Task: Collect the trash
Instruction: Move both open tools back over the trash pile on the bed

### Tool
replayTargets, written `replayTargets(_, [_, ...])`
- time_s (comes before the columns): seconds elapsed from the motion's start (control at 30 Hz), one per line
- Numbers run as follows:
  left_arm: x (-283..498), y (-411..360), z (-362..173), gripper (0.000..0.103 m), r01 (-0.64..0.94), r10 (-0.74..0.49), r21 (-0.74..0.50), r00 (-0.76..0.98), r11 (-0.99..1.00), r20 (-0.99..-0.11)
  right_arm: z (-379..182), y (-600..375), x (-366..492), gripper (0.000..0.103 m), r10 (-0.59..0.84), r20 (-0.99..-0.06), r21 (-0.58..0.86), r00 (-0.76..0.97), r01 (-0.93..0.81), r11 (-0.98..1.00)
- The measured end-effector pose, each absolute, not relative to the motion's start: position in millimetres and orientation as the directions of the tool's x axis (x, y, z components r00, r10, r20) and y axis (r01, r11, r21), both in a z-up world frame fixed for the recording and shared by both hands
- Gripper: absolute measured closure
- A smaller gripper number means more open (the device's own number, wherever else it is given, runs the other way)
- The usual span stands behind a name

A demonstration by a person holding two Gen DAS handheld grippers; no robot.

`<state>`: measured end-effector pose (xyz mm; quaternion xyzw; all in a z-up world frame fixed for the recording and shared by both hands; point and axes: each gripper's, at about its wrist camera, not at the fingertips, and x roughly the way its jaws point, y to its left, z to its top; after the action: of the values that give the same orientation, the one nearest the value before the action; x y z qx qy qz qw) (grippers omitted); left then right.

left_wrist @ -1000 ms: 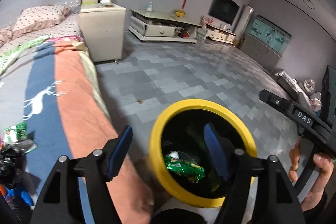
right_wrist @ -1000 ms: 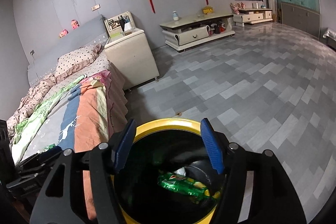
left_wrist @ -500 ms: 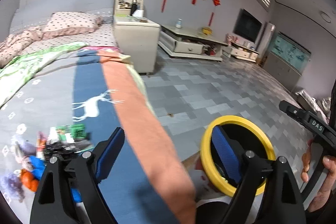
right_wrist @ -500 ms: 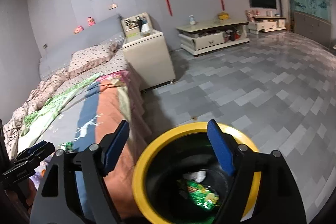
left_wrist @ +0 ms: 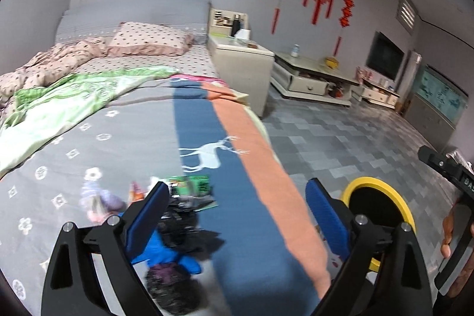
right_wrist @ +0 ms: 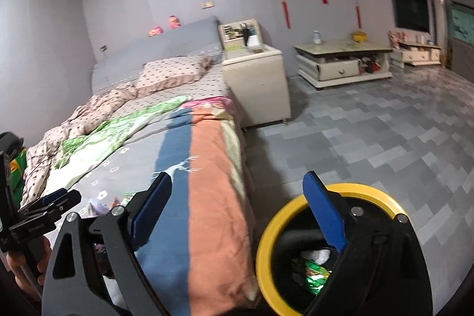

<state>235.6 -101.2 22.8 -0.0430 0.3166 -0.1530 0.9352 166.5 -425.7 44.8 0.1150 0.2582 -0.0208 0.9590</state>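
On the bed (left_wrist: 89,138), a heap of wrappers (left_wrist: 189,191) lies just ahead of the left hand-held gripper (left_wrist: 237,215), far nearer than the right hand-held gripper (right_wrist: 237,215) (over the yellow-rimmed bin (right_wrist: 266,230), beside the bed). Both have just been opening, jaws wide and empty. Long axis indistinct; blurred.

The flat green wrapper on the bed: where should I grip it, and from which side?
Judging by its pose, take the flat green wrapper by its far free edge, coming down from above. It lies flat on the grey blanket, its near side against the dark clutter.
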Motion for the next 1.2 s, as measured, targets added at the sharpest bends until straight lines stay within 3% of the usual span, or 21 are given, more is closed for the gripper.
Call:
replayTargets(0.67, [234, 17, 2, 0.012, 0.051, -0.129, -0.141, 0.774, 0.989, -0.62, 47, -293, 214, 0.016, 0.184, -0.53, 0.138, 0.828, -0.13, 0.982])
replayTargets(1.2, [238, 76, -44, 0.012, -0.067, -0.065, -0.165, 0.728, 0.984, -0.683, 5, -211, 252, 0.016, 0.261, -0.614, 0.102, 0.745, -0.254, 0.962])
